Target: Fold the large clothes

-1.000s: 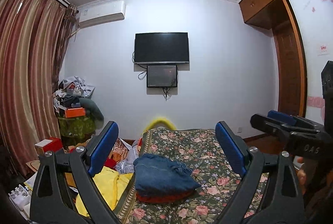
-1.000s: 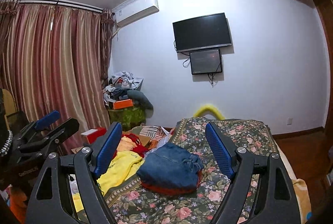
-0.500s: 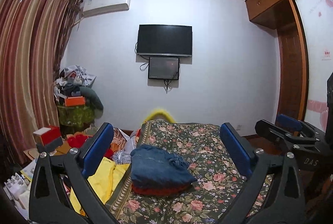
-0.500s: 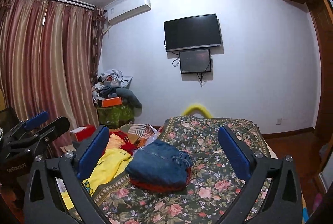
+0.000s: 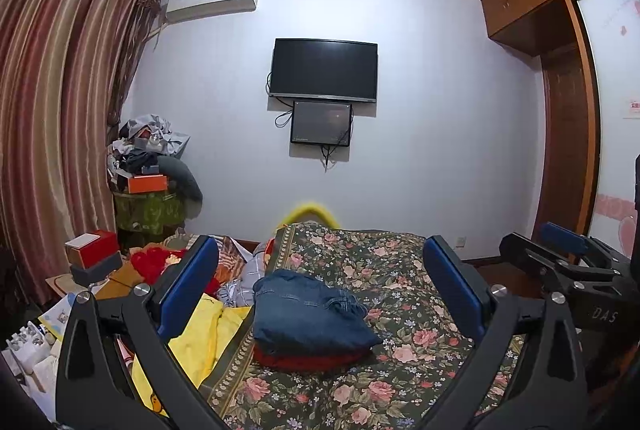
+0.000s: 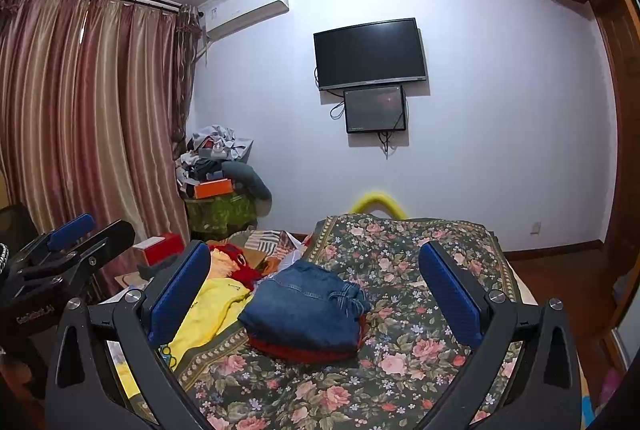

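1. Nearest the lens, the left gripper (image 5: 320, 290) has its blue-padded fingers (image 5: 188, 286) spread wide, holding nothing and touching nothing; it hangs above the near end of the bed (image 5: 400, 270).
2. The right gripper (image 6: 316, 294) is likewise wide apart and empty, its pads (image 6: 448, 294) clear of the cloth below. Each tool shows at the edge of the other's view, cut off by the frame.
3. Between the fingers, on the floral bedspread toward its left edge, lie the folded blue jeans (image 5: 308, 314), stacked on a red garment (image 5: 312, 360) of which only a thin rim shows.
4. Just left of the bed, a yellow garment (image 5: 200, 334) lies crumpled, partly hidden behind the left finger; beyond it sits a heap of red and patterned clothes (image 5: 160, 262) whose pieces are hard to tell apart.
5. A red box (image 5: 94, 248) sits near the curtain (image 5: 52, 110). Further back, a green-covered stand (image 5: 148, 210) carries an orange box (image 5: 146, 183) and a jumble of grey clothing.
6. At the bed's far end a yellow curved thing (image 5: 308, 210) peeks up, mostly hidden.
7. On the far wall hang a dark TV (image 5: 324, 69) and a smaller screen (image 5: 321, 122) under it.
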A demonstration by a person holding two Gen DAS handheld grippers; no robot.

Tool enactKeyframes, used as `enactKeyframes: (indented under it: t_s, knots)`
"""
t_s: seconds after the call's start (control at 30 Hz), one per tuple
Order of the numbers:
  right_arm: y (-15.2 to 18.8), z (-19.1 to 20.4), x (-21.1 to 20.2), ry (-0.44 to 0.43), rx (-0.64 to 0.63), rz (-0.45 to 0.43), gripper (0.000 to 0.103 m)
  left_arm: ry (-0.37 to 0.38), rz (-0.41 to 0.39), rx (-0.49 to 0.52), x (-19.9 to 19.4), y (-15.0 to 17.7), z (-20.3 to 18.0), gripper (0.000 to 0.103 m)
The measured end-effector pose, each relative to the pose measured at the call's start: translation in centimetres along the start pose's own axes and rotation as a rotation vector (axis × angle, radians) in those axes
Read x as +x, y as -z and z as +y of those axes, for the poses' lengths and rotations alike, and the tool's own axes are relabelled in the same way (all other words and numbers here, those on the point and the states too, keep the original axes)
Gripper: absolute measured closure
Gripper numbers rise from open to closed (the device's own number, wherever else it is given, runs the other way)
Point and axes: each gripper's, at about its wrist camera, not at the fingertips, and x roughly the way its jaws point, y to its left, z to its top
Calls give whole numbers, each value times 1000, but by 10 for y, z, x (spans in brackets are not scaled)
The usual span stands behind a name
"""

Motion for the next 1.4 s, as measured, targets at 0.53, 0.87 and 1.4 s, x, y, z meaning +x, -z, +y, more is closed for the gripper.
enactKeyframes:
  t_s: [0.53,0.87,1.4]
  knots:
    - [0,-6,1,-4,14,10,0,10,25,-12,9,4,1,0]
    - [-1,-10,0,-8,22,10,0,24,23,-13,10,6,1,0]
    - [-2,-10,-3,15,11,-4,0,62,44,15,10,11,-2,0]
